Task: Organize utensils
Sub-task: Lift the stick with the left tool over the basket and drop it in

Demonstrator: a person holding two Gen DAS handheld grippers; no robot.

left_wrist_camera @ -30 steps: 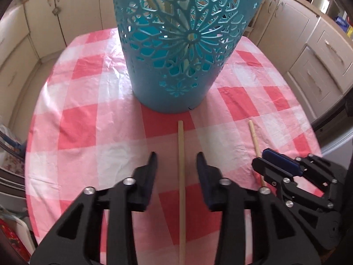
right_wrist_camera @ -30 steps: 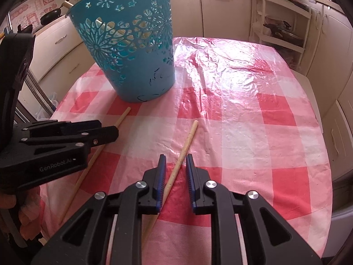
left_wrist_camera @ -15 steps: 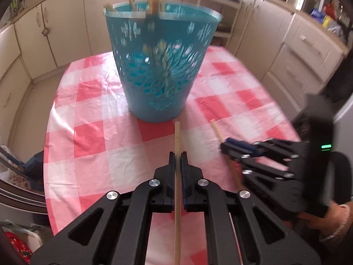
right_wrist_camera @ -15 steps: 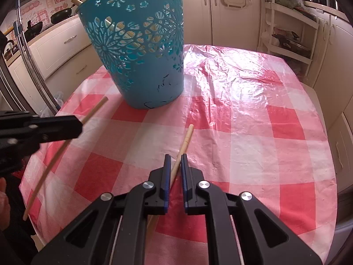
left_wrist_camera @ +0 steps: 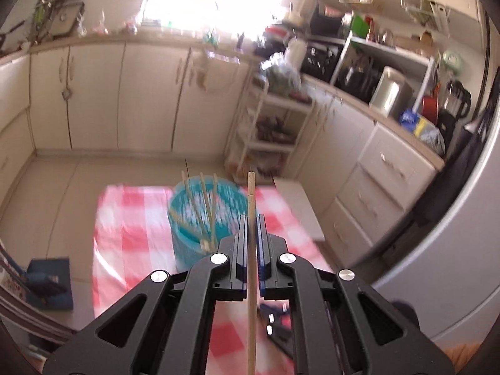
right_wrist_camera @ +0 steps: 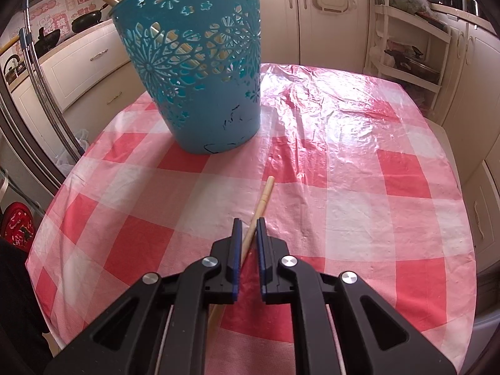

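Left view: the left gripper [left_wrist_camera: 252, 218] pinches a chopstick [left_wrist_camera: 251, 250] high over the basket [left_wrist_camera: 187, 243], likely so it can drop in beside those already inside

Right view: the right gripper [right_wrist_camera: 248, 222] nips a second chopstick [right_wrist_camera: 264, 197] low over the table [right_wrist_camera: 343, 172], ready to lift

Ahead of you the blue basket [right_wrist_camera: 200, 72] blocks the table's [right_wrist_camera: 390, 193] far left; its right half lies open, with one chopstick [right_wrist_camera: 261, 204] lying between.
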